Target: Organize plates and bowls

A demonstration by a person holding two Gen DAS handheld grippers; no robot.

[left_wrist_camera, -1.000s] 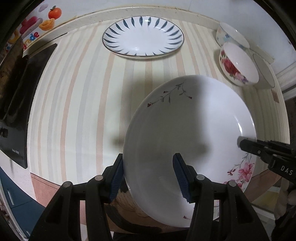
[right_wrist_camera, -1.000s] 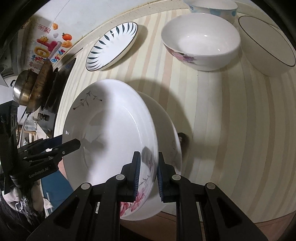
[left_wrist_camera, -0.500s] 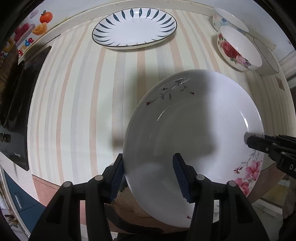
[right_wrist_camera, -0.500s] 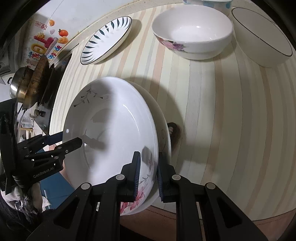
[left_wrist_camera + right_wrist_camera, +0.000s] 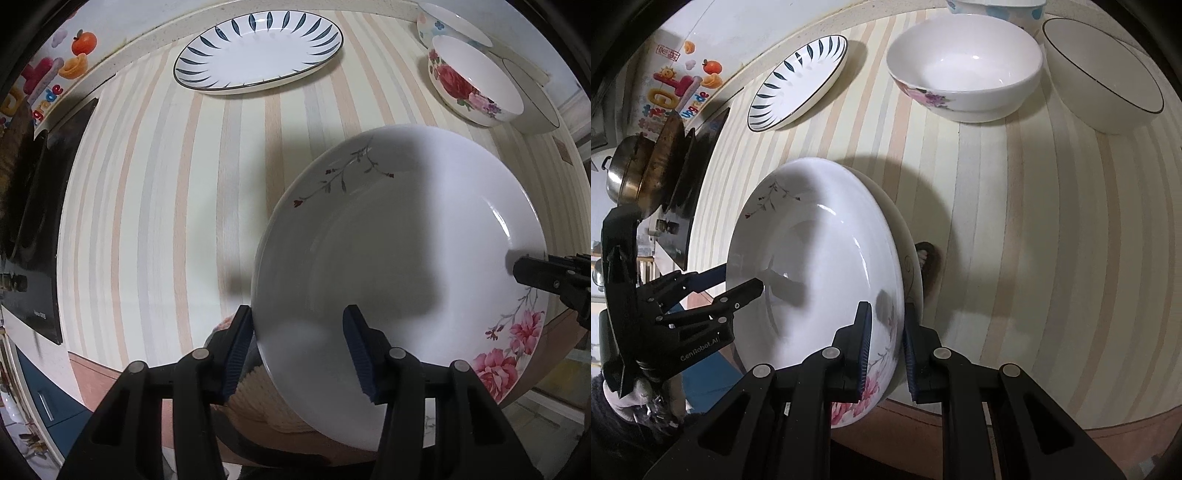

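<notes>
Striped countertop (image 5: 155, 206) beside black stove (image 5: 33, 229); both hand-held grippers (image 5: 297, 349) (image 5: 886, 345) clamped on floral plate (image 5: 406, 258).

Both views are lit softly and rather dimly from above, with a cool cast. Broad, soft-edged shadows are thrown onto the striped bench (image 5: 155, 206) and across the floral plate (image 5: 406, 258), where a dark patch covers the middle. Thin streaks of glare are seen on the plate's rim in the left wrist view and inside it (image 5: 820, 266) in the right wrist view; a small highlight is caught in the flowered bowl (image 5: 964, 62). Strong fisheye bending is shown at the edges, where the stripes curve and black vignetting closes the corners. Focus is held well at centre; slight softness is seen toward the rims.
</notes>
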